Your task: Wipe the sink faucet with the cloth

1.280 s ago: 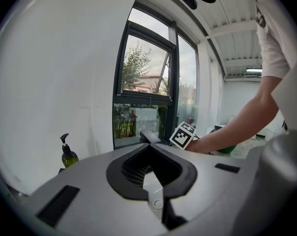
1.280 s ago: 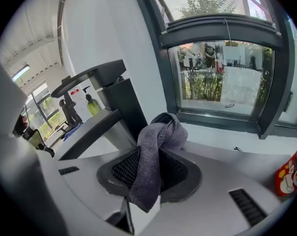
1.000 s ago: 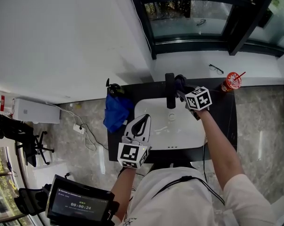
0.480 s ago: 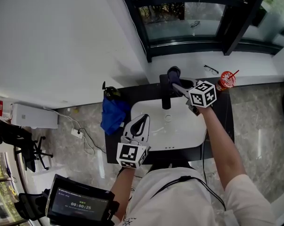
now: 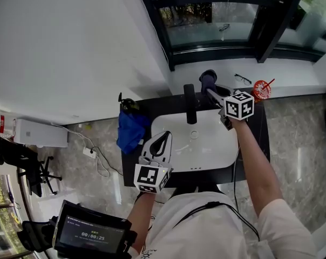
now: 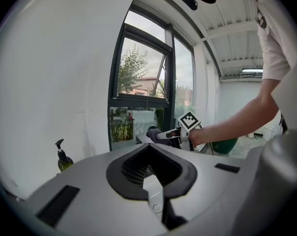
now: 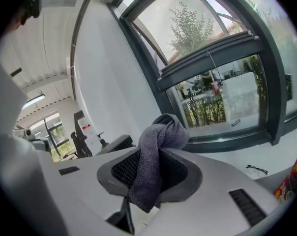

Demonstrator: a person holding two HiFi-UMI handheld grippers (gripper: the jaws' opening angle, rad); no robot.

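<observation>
A black faucet (image 5: 190, 102) stands at the back of the white sink (image 5: 217, 154). My right gripper (image 5: 214, 94) is shut on a grey cloth (image 5: 208, 80), held up just right of the faucet's top and apart from it. In the right gripper view the cloth (image 7: 156, 156) is bunched over the jaw tips and hangs down between the jaws. My left gripper (image 5: 166, 136) hovers over the sink's front left part, its jaws together with nothing in them. The left gripper view shows its jaws (image 6: 149, 149) and, beyond them, the right gripper (image 6: 172, 134) with the cloth (image 6: 153, 132).
A black counter (image 5: 260, 134) surrounds the sink. On its left lie a blue bundle (image 5: 131, 131) and a soap bottle (image 5: 128, 104). A red cup with a straw (image 5: 261, 91) and glasses (image 5: 243, 79) sit at the back right by the window sill. A screen device (image 5: 93, 236) is at lower left.
My right gripper has lifted the cloth up from beside the faucet and carried it a little to the right. The left gripper has stayed where it was.
</observation>
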